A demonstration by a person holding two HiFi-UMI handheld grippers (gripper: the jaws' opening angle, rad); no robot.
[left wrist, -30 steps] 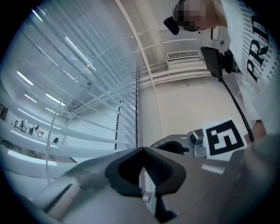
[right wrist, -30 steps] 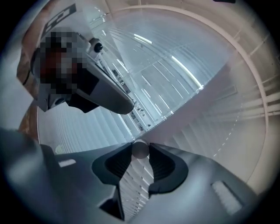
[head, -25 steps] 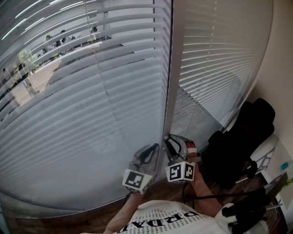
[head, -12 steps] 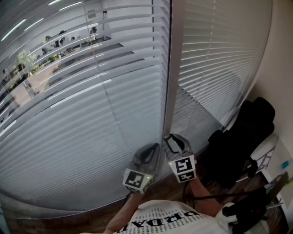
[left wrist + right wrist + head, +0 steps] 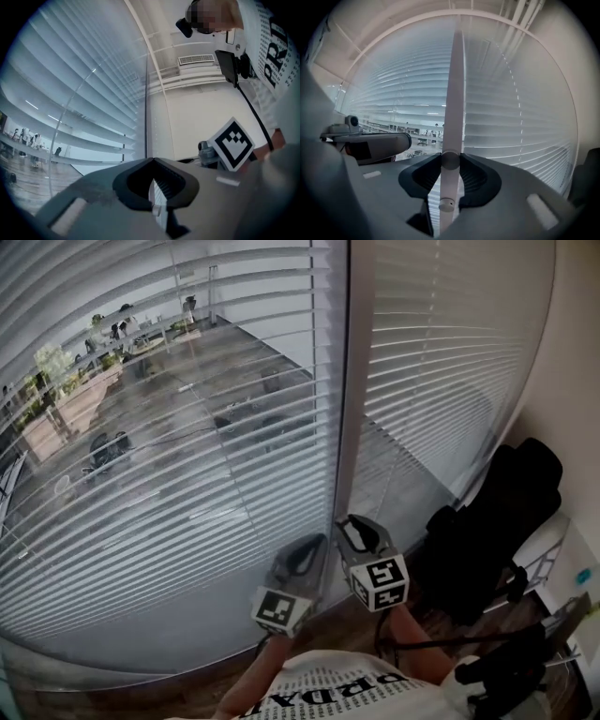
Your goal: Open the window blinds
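The left blind (image 5: 169,456) has its thin flat slats tilted level, and the terrace shows through. The right blind (image 5: 441,362) looks not yet opened. Between them hangs a smooth, round white wand (image 5: 453,108), with the right claw (image 5: 451,160) clamped on it. The left claw (image 5: 151,161) is closed, seemingly empty.

A dark brown wooden floor (image 5: 131,695) runs along the foot of the window blinds (image 5: 187,521). On it at the right stands a black chair (image 5: 487,540), close to the right wall. Right of the chair a white surface (image 5: 555,542) shows, with a small teal item (image 5: 583,577) beside it; what carries that item cannot be told.
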